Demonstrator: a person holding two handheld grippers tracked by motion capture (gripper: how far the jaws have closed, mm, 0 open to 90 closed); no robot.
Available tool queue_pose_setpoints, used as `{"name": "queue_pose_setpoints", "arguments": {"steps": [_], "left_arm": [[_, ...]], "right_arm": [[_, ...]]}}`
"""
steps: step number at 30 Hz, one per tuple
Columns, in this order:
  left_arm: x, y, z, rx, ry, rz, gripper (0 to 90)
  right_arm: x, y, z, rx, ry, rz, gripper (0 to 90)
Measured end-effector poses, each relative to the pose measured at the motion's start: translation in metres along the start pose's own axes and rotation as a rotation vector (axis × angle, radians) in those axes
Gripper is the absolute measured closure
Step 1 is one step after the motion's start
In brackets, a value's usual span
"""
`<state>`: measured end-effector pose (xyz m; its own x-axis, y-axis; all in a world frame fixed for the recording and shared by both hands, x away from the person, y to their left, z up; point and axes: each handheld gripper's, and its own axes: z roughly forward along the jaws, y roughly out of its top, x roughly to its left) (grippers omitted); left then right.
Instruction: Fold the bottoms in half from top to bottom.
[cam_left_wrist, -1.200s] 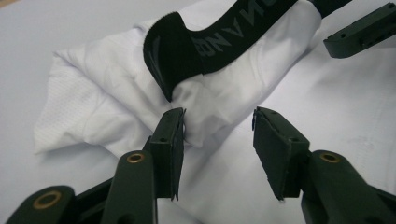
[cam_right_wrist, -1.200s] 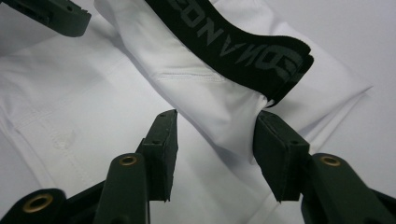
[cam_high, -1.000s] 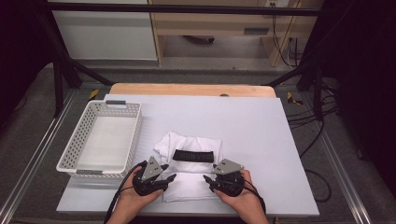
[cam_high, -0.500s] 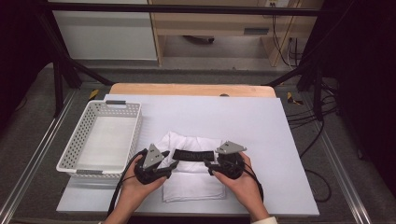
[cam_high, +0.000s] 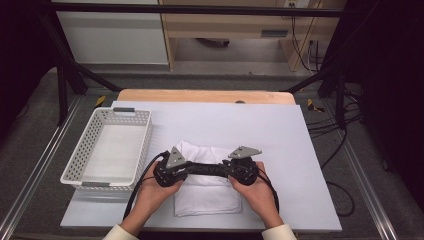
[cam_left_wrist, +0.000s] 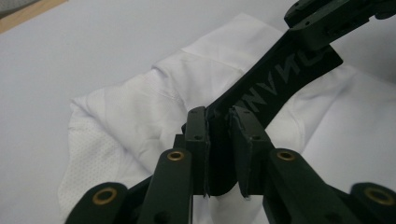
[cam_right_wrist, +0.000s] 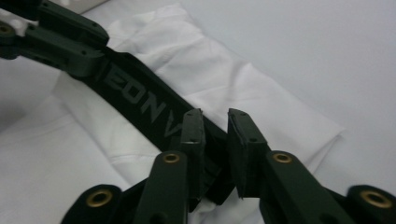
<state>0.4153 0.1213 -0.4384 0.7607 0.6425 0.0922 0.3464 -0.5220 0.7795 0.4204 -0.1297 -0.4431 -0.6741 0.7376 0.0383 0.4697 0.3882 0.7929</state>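
Item: white garment (cam_high: 207, 187), folded, with a black lettered waistband (cam_high: 209, 170). It lies on the light grey worktop (cam_high: 310, 150), near the person's edge, roughly midway across.

Black waistband: lifted off the white cloth and drawn out level between the two grippers; in the left gripper view the band (cam_left_wrist: 275, 81) runs from that gripper's jaws up to the other gripper at the top right, the grey lettering plain on it.

Left gripper (cam_high: 172, 172): held in the person's left hand (cam_high: 152, 192) at the band's left end. Its jaws have just been closing and now clench the end of the band between the pads.

Right gripper (cam_high: 242, 170): held in the right hand (cam_high: 257, 192) at the band's right end. Its jaws have just been closing too; in the right gripper view the band (cam_right_wrist: 140, 100) passes between them and is pinched there.

White perforated basket (cam_high: 90, 172): on the worktop, left of the garment and apart from it.
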Motion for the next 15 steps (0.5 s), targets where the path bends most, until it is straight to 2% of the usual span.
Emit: {"name": "queue_pose_setpoints", "arguments": {"steps": [1,3,7,9,11,13,15], "left_arm": [[-0.002,-0.003,-0.004,-0.008,-0.004,0.003,78.0],[-0.008,-0.010,-0.010,-0.017,-0.009,-0.003,78.1],[-0.025,-0.027,-0.021,-0.030,-0.029,0.022,77.0],[-0.031,-0.034,-0.025,-0.037,-0.033,0.020,76.1],[-0.035,-0.041,-0.027,-0.025,-0.042,0.033,75.2],[-0.037,-0.045,-0.027,-0.009,-0.032,0.056,74.8],[-0.037,-0.048,-0.028,-0.004,-0.028,0.056,74.5]], "right_arm": [[0.000,0.000,0.000,0.000,0.000,0.000,80.7],[0.009,-0.009,-0.009,-0.014,0.027,-0.018,82.8],[0.018,-0.021,-0.018,-0.007,0.029,-0.037,83.2],[0.023,-0.028,-0.023,-0.004,0.034,-0.045,83.0],[0.027,-0.032,-0.026,0.005,0.030,-0.055,82.1],[0.033,-0.036,-0.028,0.007,0.031,-0.055,78.7],[0.039,-0.038,-0.031,0.003,0.033,-0.064,74.4]]}}
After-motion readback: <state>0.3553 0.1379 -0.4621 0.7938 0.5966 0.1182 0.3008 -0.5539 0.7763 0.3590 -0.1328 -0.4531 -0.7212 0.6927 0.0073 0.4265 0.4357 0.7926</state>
